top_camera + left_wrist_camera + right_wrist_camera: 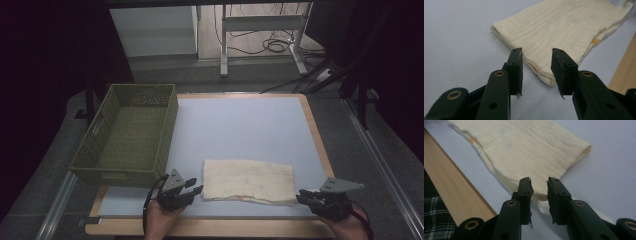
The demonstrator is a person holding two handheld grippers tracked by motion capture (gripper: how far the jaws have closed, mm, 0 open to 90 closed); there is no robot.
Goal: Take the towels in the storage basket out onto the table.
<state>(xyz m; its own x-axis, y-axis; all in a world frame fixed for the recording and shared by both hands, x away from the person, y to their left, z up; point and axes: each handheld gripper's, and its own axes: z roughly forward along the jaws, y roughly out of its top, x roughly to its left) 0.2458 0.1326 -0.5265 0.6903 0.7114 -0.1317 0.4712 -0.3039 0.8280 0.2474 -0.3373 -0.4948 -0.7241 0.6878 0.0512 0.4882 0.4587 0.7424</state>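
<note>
Bench: the pale bench (240, 125) carried a green woven basket (131, 134) and a folded cream cloth (248, 181); the cloth lay near the bench's front wooden edge, to the right of the basket and apart from it.
Cloth, long axis: it ran side to side along that front edge, with one short end toward each hand.
Left gripper (194, 188): it sat just off the cloth's left end, and in its own view the near corner of the cloth (564, 32) lay beyond the gap, untouched; its fingers (515, 68) stood parted with nothing between them.
Right gripper (303, 197): it sat just off the cloth's right end, about as close as the other; its fingers (526, 195) stood a little apart, and the cloth's edge (524, 150) lay just ahead, not pinched.
Likely next move: each hand probably needed to push inward along the cloth's length to take its own end.
</note>
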